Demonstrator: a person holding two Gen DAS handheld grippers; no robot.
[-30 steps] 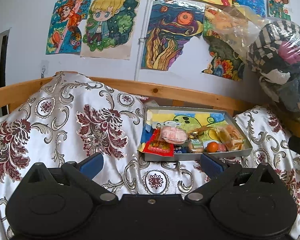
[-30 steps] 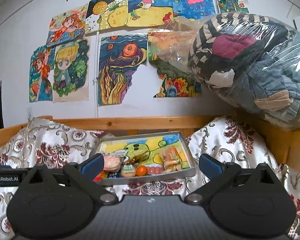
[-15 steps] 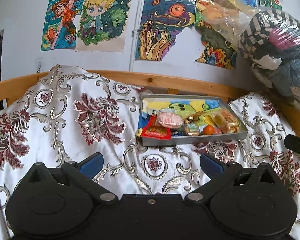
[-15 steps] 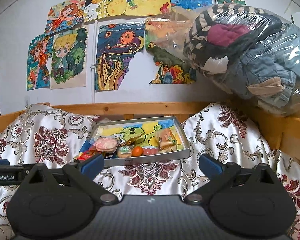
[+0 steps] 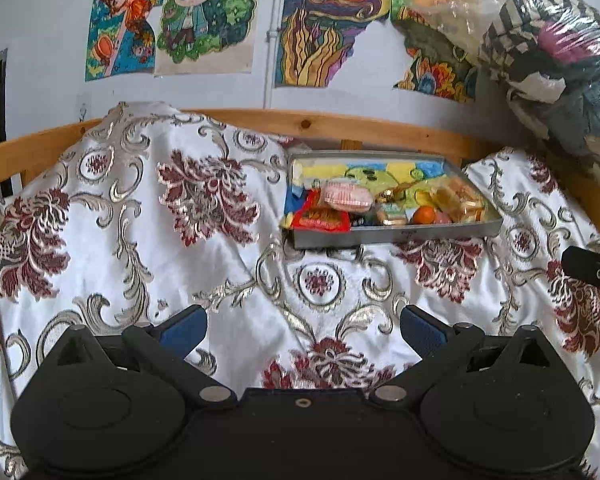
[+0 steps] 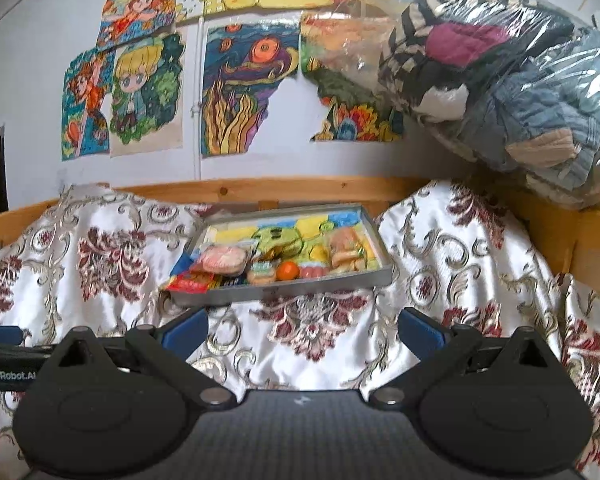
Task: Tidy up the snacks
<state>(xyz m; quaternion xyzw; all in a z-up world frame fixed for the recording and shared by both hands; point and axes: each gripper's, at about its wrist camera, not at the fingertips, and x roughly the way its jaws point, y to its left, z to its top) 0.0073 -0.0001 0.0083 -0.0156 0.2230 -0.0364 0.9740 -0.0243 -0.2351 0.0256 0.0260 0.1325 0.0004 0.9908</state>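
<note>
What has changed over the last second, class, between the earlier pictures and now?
Both cameras tipped downward: the metal tray of snacks and the wall drawings sit higher in the left view, with more floral cloth showing below. Nothing was grasped or released. Left gripper and right gripper stay open and empty; the snacks lie unmoved.

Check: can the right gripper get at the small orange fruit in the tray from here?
Probably yes. The right gripper is open and empty, and only bare bedspread lies before the tray. The orange fruit sits near the front wall, crowded by wrapped snacks either side.
</note>
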